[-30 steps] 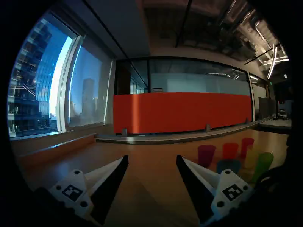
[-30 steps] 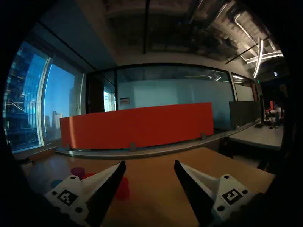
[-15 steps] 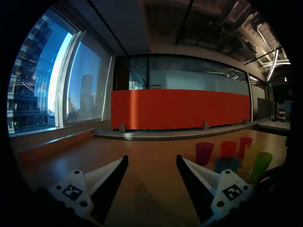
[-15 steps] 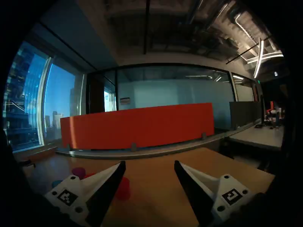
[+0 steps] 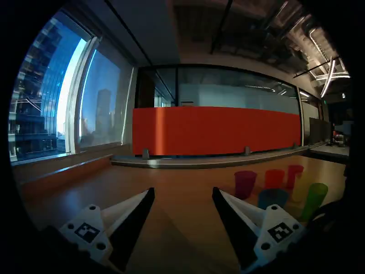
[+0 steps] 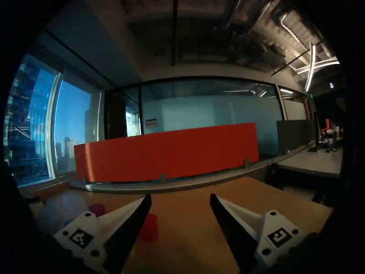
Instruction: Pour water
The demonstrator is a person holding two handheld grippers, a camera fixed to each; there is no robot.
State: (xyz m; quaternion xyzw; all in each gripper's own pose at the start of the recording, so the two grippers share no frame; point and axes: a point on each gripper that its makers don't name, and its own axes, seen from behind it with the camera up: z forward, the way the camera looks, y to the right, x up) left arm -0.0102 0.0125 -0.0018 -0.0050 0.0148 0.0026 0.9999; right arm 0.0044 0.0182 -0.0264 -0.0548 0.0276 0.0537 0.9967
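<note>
Several coloured plastic cups stand in a cluster on the wooden table: in the left gripper view a purple cup, a red cup, a blue cup and a green cup sit to the right of my left gripper. That gripper is open, nothing between its fingers. In the right gripper view a red cup and a purple cup show low on the left, partly behind my right gripper's left finger. My right gripper is open and empty above the table.
An orange divider panel runs along the table's far edge, with glass walls behind it. Tall windows line the left side. Another desk stands to the right in the right gripper view.
Both views have tilted up very slightly, so the cups sit a little lower; both grippers stay open.
</note>
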